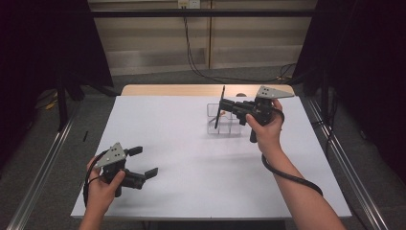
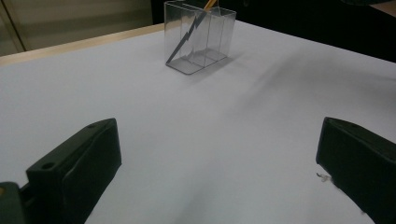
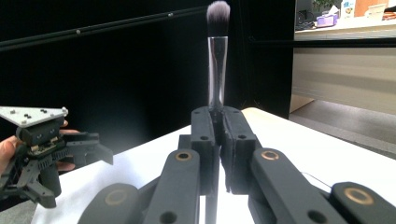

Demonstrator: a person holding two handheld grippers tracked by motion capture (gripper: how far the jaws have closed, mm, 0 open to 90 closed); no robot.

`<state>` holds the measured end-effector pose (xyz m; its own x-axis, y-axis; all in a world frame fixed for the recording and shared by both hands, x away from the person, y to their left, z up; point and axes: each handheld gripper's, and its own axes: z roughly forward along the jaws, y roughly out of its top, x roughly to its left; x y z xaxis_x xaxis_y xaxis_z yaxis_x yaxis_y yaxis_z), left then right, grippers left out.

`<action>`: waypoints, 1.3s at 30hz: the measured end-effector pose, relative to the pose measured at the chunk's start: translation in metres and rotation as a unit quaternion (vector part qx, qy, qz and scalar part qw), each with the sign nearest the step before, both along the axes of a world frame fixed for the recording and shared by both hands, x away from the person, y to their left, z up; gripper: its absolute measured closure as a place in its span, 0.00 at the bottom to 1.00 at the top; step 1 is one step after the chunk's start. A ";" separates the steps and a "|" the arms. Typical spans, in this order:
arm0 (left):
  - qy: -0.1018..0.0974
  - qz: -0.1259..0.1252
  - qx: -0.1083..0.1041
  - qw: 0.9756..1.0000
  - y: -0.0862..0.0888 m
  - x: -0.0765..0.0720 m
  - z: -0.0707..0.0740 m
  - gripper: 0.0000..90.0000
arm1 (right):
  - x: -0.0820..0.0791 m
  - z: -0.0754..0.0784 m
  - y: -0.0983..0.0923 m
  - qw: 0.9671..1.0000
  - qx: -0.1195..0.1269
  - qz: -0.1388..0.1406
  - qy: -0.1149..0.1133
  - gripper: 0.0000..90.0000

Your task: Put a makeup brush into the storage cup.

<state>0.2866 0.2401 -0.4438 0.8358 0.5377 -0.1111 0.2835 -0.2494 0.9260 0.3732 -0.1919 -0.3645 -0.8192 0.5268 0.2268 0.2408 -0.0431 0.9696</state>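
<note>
My right gripper point(image 1: 223, 106) is shut on a slim black makeup brush point(image 1: 218, 120) at the table's back right. The brush point(image 3: 217, 60) stands nearly upright between the pads, grey bristles on top. Its handle reaches down at a clear plastic organizer point(image 1: 230, 128) with several compartments. Through the organizer's point(image 2: 219, 35) clear walls the dark handle point(image 2: 186, 41) shows as a slanted line, and I cannot tell whether it is inside. My left gripper point(image 1: 144, 161) is open near the front left, low over the table with nothing between its fingers point(image 2: 79, 163).
The white tabletop point(image 1: 182, 143) lies bare between the two grippers. An orange stick point(image 2: 210, 3) pokes up at the organizer's far side. A wooden strip point(image 1: 167, 90) runs along the table's back edge. Black curtains and metal rails flank both sides.
</note>
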 end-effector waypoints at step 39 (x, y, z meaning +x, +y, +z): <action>0.008 -0.011 0.001 1.000 0.002 -0.001 -0.006 0.00 | 0.034 0.008 0.016 0.995 -0.047 -0.087 -0.013 0.94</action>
